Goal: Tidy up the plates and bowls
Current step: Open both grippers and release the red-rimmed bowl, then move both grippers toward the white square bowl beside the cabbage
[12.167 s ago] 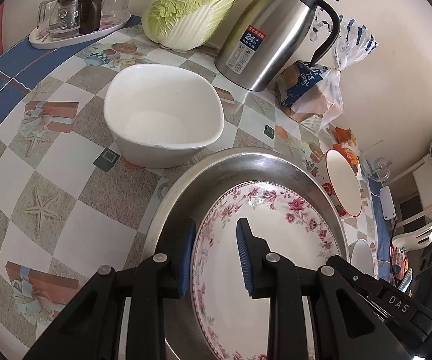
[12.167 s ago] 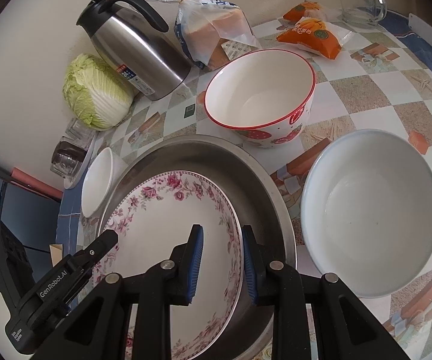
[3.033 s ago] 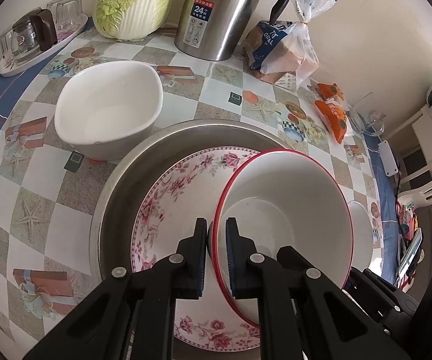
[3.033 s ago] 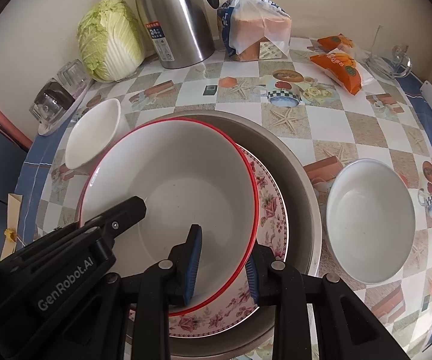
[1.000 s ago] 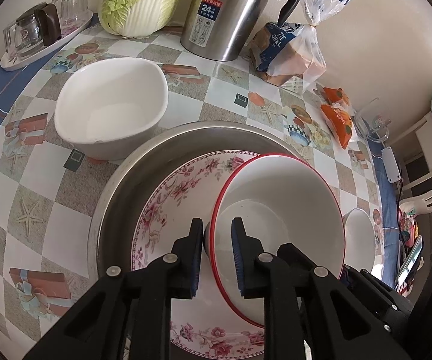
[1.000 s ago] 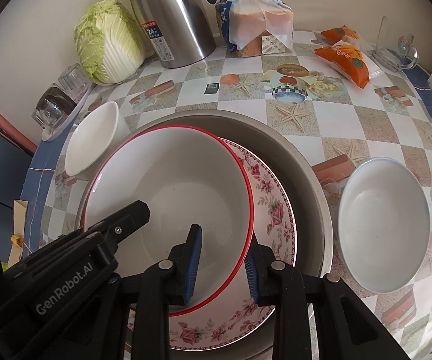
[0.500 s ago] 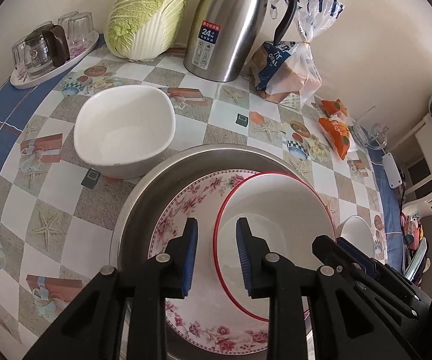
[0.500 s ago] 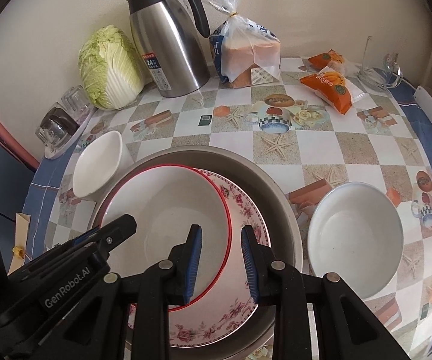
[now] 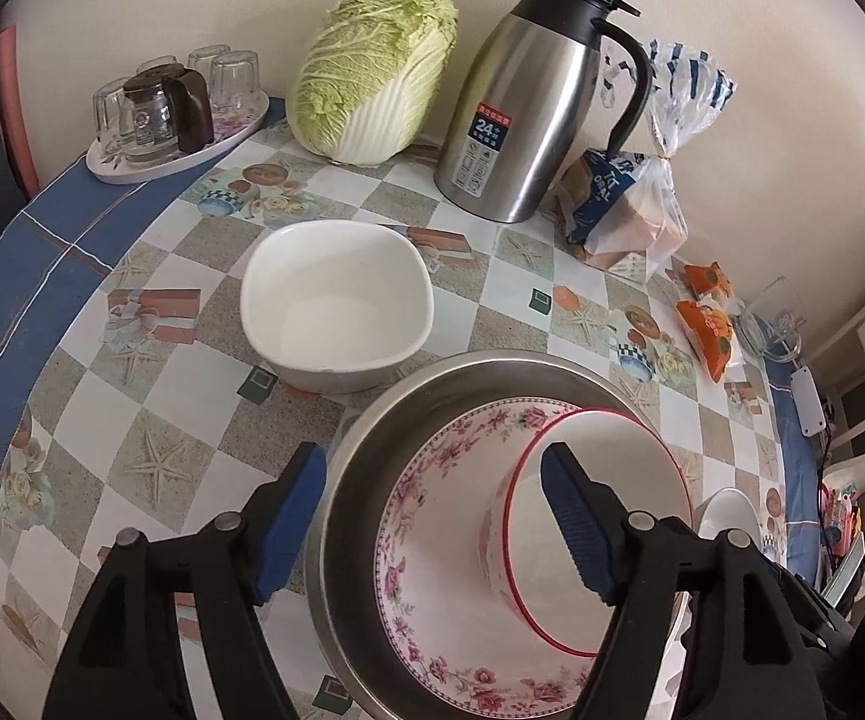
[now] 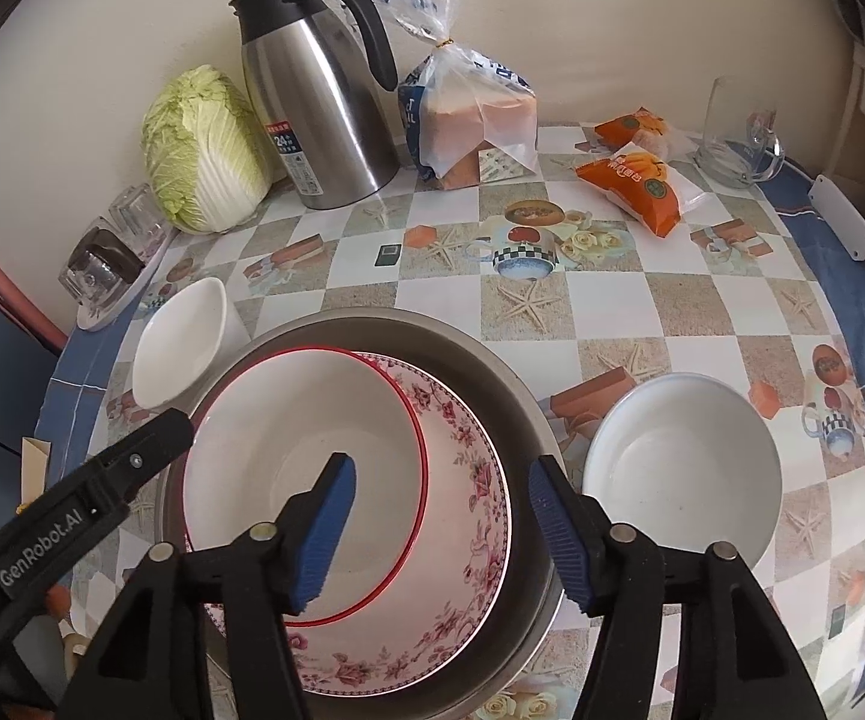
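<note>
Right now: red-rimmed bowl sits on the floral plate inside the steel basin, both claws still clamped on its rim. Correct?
Not quite. The red-rimmed bowl does sit on the floral plate inside the steel basin, but neither claw is clamped on its rim. The right wrist view shows the right claw opening, pads clear of the bowl; the left wrist view shows the left claw opening too.

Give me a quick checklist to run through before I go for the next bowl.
1. Red-rimmed bowl set inside the flowered plate: ok.
2. Plate inside the steel basin: ok.
3. Left gripper let go of the bowl: ok, jaws opening, pads clear.
4. Right gripper let go: ok, jaws opening, nothing pinched.
5. Round white bowl free to pick: ok, empty, beside the basin.
6. Square white bowl free: ok, empty.
</note>
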`<state>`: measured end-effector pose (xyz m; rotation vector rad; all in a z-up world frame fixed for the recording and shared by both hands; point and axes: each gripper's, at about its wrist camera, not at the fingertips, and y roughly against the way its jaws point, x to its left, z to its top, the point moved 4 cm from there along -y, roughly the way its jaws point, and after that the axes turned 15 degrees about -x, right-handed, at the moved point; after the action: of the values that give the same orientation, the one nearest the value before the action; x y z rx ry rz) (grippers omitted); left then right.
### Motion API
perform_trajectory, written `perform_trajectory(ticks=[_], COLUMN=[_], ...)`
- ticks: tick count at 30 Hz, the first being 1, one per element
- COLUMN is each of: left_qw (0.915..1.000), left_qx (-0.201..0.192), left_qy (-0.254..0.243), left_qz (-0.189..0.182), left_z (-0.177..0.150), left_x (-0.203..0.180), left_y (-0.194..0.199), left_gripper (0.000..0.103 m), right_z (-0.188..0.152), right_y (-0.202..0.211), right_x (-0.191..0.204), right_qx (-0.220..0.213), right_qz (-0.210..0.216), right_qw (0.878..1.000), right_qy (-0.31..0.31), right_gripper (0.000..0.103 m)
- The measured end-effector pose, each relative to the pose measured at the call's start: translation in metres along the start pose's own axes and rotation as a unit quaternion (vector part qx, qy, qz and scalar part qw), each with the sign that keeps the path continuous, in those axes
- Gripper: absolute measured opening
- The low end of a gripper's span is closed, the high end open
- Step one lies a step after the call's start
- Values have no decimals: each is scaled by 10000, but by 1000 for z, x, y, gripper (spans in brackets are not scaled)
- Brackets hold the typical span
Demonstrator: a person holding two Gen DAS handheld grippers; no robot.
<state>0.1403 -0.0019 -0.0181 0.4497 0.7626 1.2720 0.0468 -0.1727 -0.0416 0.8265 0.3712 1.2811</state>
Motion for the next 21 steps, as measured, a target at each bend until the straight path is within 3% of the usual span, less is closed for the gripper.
perform_trajectory(ticks=[10,21], left_qw=[9981,9918], left_qx=[-145,-425], left_qy=[248,697], left_qz=[553,986], left_z=[3,18], left_x=[26,58], left_y=[0,1], left_gripper=[96,97], right_z=[0,8], right_y=[0,11], right_x=[-1,11], right_qx=[-108,-677], right_qz=[42,61], right_qw=[9999,9977], right_qy=[-50,69], right_gripper=[103,103])
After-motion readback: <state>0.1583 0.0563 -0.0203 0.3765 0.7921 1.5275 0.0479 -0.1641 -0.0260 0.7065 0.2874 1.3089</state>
